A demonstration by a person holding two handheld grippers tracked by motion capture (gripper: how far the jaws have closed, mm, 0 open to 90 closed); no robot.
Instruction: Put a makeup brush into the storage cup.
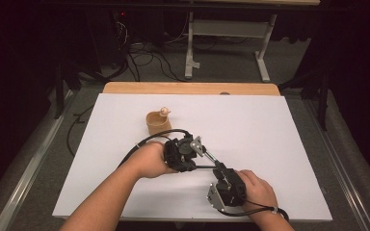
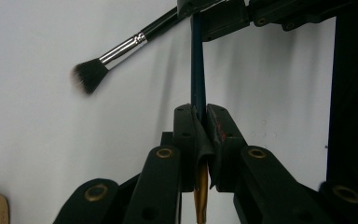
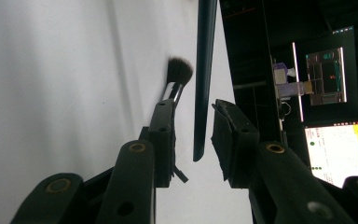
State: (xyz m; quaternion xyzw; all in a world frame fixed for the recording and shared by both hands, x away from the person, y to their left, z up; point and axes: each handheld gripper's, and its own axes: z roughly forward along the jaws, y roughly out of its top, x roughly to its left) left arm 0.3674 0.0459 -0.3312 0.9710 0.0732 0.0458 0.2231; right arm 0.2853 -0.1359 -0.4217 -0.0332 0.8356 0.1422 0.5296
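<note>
A thin dark teal handle (image 2: pixel 198 70) with a gold part at its lower end is clamped between the pads of my left gripper (image 2: pixel 200 112), which is shut on it. In the high view that gripper (image 1: pixel 192 163) sits mid-table and the handle (image 1: pixel 205 167) runs right to my right gripper (image 1: pixel 219 169). My right gripper (image 3: pixel 195 106) stands open with the handle's free end (image 3: pixel 204 70) between its jaws, a gap showing on the left side. A makeup brush (image 2: pixel 89 74) with black bristles and a silver ferrule lies on the sheet just beyond both grippers.
A tan cup (image 1: pixel 158 124) with a small round-topped piece (image 1: pixel 164 111) in it stands behind my left hand. The white sheet (image 1: pixel 270 125) covers a wooden table (image 1: pixel 188 88). Lit screens (image 3: pixel 338 149) glow off to the right. Cables and a desk frame lie on the floor behind.
</note>
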